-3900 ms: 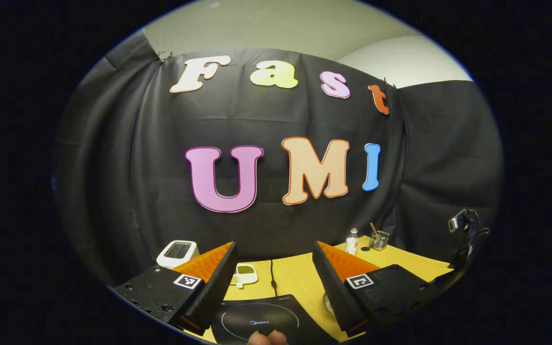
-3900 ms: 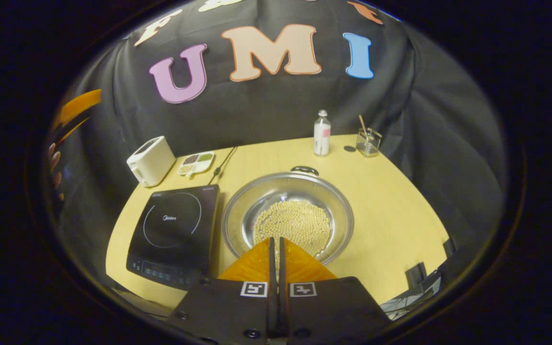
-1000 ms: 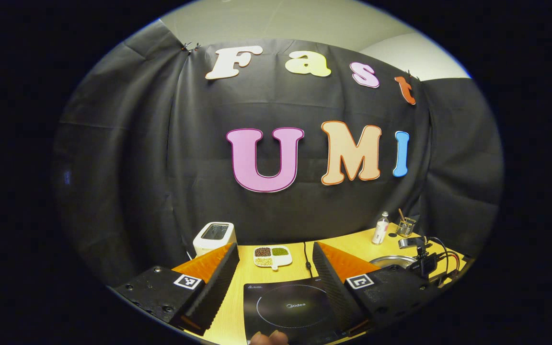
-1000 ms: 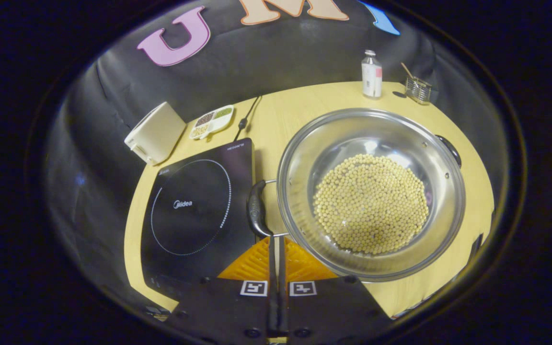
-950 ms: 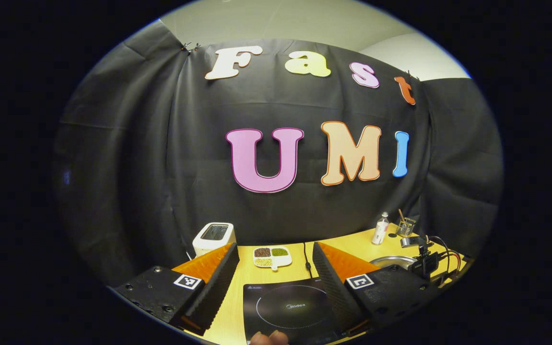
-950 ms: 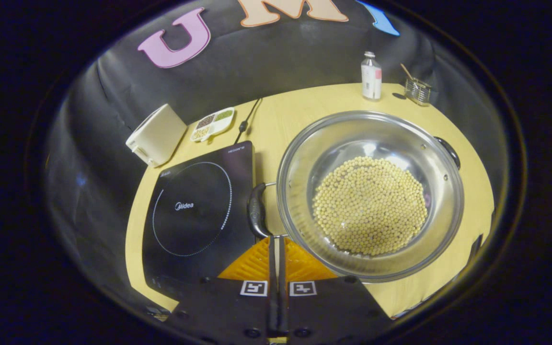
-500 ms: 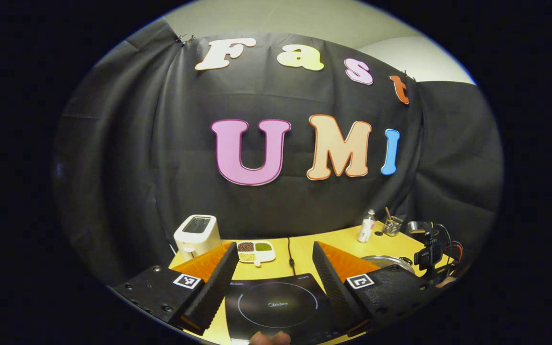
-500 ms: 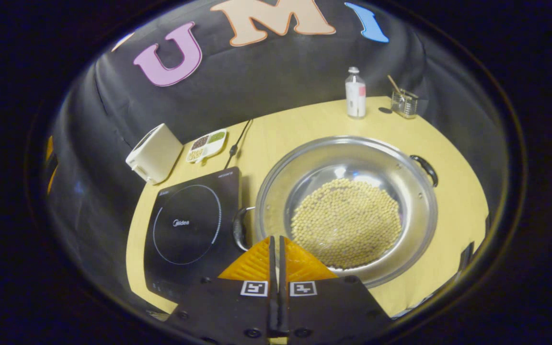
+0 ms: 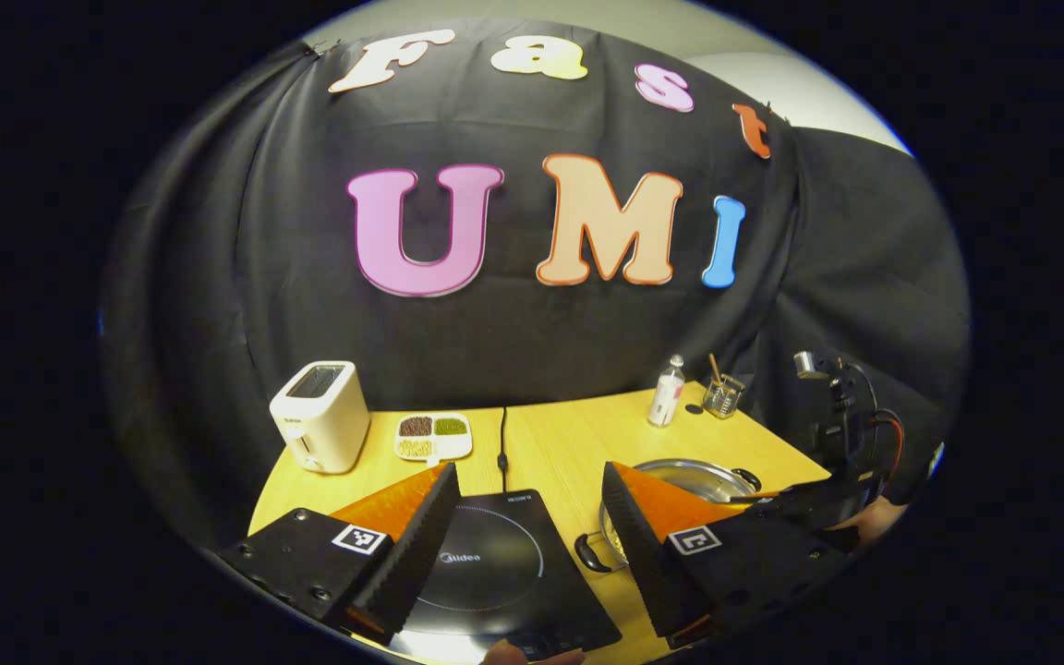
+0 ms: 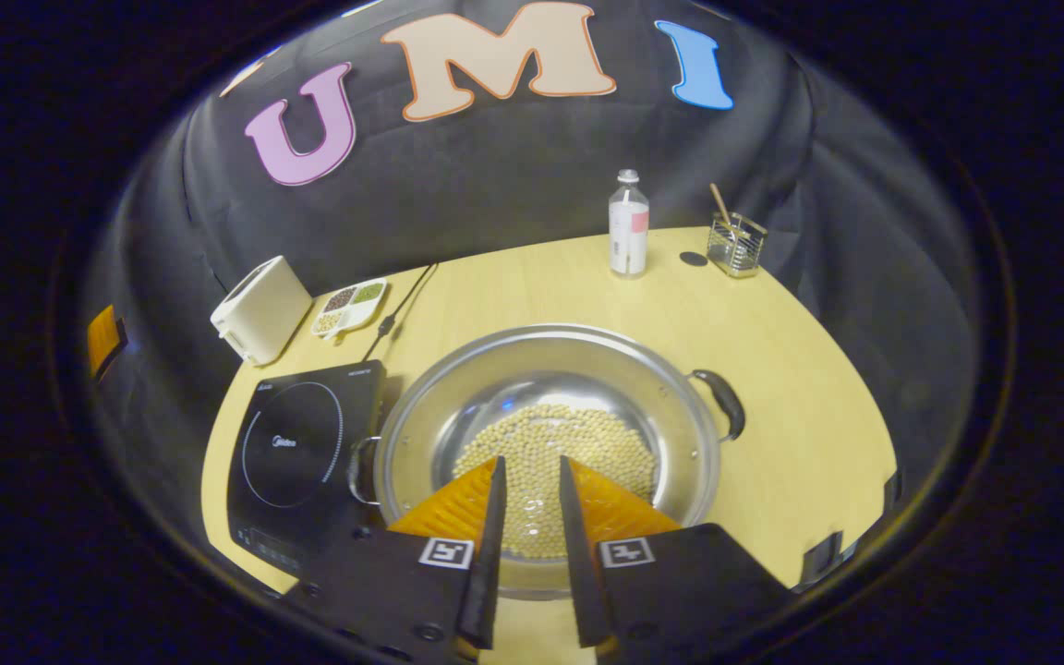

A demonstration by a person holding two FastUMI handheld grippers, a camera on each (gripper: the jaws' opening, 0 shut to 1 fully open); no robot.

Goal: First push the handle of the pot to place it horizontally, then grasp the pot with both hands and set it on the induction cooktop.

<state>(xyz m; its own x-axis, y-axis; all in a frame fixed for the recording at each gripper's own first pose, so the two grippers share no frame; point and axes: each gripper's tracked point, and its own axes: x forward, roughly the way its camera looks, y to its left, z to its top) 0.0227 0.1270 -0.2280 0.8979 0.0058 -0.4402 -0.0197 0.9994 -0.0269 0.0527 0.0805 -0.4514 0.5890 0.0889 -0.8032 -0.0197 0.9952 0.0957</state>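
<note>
A steel pot (image 10: 495,369) of soybeans (image 10: 550,443) sits on the yellow table, its dark handles pointing left (image 10: 361,471) and right (image 10: 721,402). The black induction cooktop (image 10: 296,453) lies just left of it. My right gripper (image 10: 530,462) hovers over the pot's near rim, open a little with nothing between its fingers. In the left gripper view, my left gripper (image 9: 528,471) stands open above the cooktop (image 9: 486,573). The pot (image 9: 689,473) and its near handle (image 9: 590,552) lie to its right, partly behind the right finger.
A white toaster (image 10: 259,309) and a divided dish of beans (image 10: 349,307) stand at the back left, with the cooktop's cable (image 10: 398,309) beside them. A bottle (image 10: 628,222) and a glass holder (image 10: 737,245) stand at the back right. The table's edge (image 10: 864,499) curves close to the pot's right.
My right gripper has drawn back from the pot's left handle and opened slightly. The pot's handles now lie left to right. My left gripper has tilted down, bringing the pot into sight.
</note>
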